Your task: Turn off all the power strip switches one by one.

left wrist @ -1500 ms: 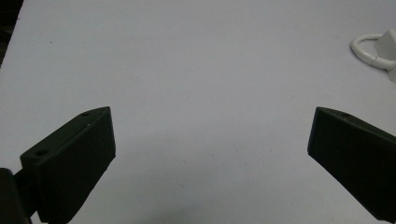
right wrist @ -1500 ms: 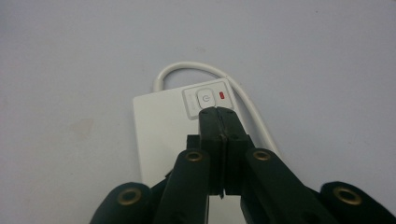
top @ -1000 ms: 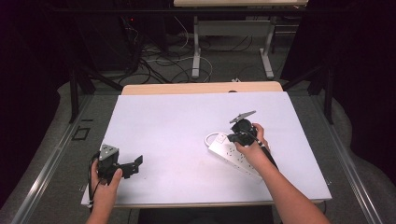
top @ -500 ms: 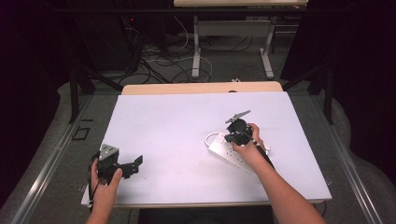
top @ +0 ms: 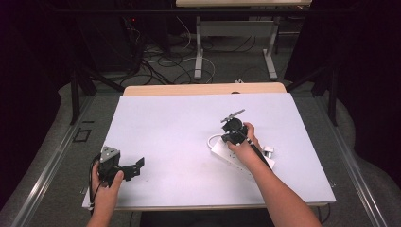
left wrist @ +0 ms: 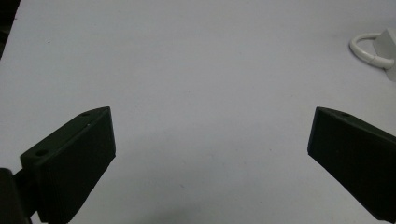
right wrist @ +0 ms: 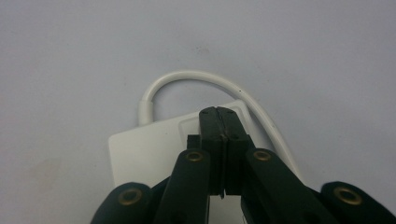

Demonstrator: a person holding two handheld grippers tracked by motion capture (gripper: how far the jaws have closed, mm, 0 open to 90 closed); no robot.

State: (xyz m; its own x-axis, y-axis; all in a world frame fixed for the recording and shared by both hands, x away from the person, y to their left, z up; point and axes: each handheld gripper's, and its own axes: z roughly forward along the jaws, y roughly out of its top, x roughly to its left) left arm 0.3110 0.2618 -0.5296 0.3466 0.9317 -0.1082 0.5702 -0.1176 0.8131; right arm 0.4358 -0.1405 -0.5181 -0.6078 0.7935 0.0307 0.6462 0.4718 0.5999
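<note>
The white counter (top: 189, 123) lies bare across its whole middle and far half, so a hand could sweep freely from the left edge toward the centre. The one obstacle stands right of centre: a white power strip (top: 226, 152) lying flat, its looped cord (right wrist: 205, 79) curling off its far end onto the surface. A small plug (top: 268, 151) lies just beside it on the right. The right gripper (right wrist: 218, 113) sits over the strip, fingers pressed together. The left gripper (top: 138, 165), near the front left corner, has its fingers (left wrist: 70, 163) wide apart over bare counter.
</note>
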